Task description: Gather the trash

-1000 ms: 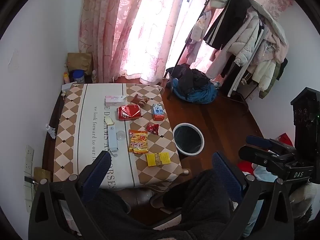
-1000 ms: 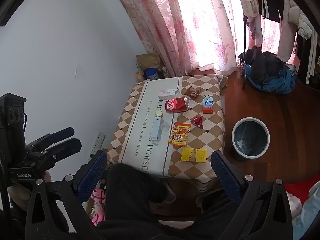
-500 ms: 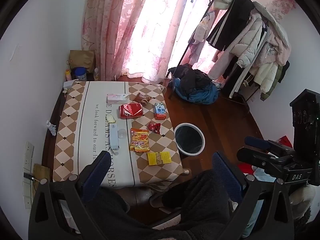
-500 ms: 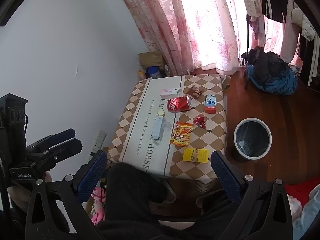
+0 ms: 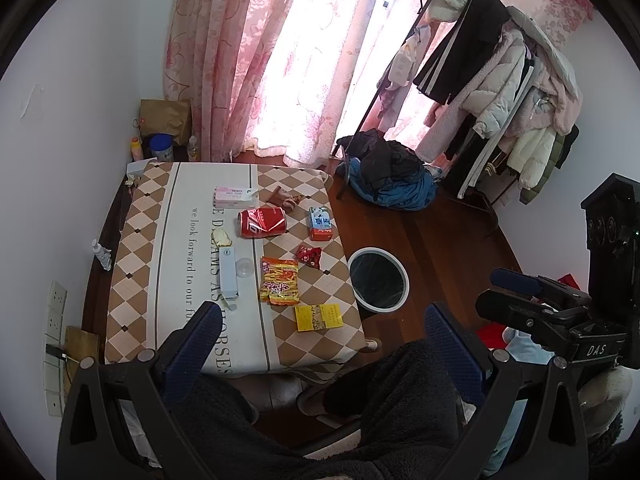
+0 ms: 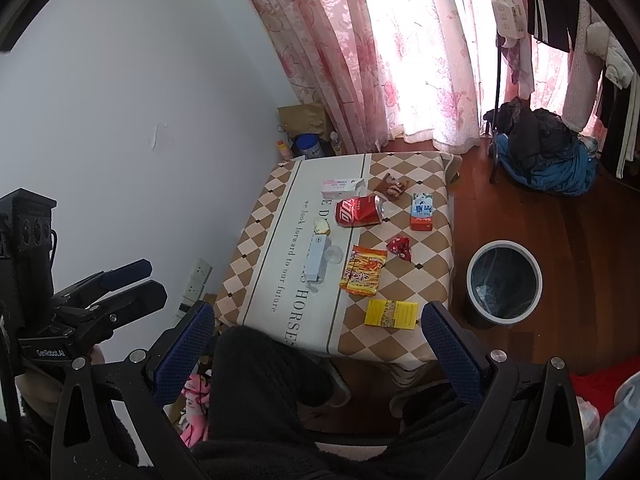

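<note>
Trash lies on a low table with a checkered cloth: a crushed red can, an orange snack bag, a yellow packet, a small red wrapper, a blue-orange carton, a pink box, a brown wrapper and a long pale-blue box. A round bin stands on the floor right of the table. My left gripper and right gripper are open and empty, held high above the table's near edge.
A clothes rack with coats and a pile of dark clothes stand at the back right. Pink curtains hang behind. A paper bag and bottles sit in the back corner. My dark-trousered legs are below the grippers.
Both views have shifted slightly, with the table sitting a little lower and closer in view. Nothing on the table has moved, and both grippers stay open.
</note>
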### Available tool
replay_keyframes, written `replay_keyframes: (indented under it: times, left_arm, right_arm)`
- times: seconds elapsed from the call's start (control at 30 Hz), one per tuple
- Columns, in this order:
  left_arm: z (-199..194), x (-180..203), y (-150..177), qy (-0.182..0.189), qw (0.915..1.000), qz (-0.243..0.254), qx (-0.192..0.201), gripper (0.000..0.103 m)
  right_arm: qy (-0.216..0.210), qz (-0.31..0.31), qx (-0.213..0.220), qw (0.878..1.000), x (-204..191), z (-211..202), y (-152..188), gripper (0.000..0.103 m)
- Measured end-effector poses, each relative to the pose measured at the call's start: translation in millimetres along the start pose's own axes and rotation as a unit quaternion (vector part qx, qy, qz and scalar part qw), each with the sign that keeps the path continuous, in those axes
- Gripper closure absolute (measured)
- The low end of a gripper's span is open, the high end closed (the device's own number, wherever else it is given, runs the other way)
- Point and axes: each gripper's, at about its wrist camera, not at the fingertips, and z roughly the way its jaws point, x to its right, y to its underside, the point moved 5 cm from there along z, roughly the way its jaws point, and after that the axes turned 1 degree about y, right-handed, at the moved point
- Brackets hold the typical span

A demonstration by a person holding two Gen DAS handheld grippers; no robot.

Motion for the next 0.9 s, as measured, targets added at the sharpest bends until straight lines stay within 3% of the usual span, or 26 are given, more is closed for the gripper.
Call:
replay_keyframes:
  times: [0.9]
  left_arm:
    - [-3.6,-0.2,-1.1,0.001,1.0000,-0.001,0.000,0.000]
  right_arm:
    - [0.002,-0.008,0.001,1.000,-3.7,-4.6,-3.7,0.000]
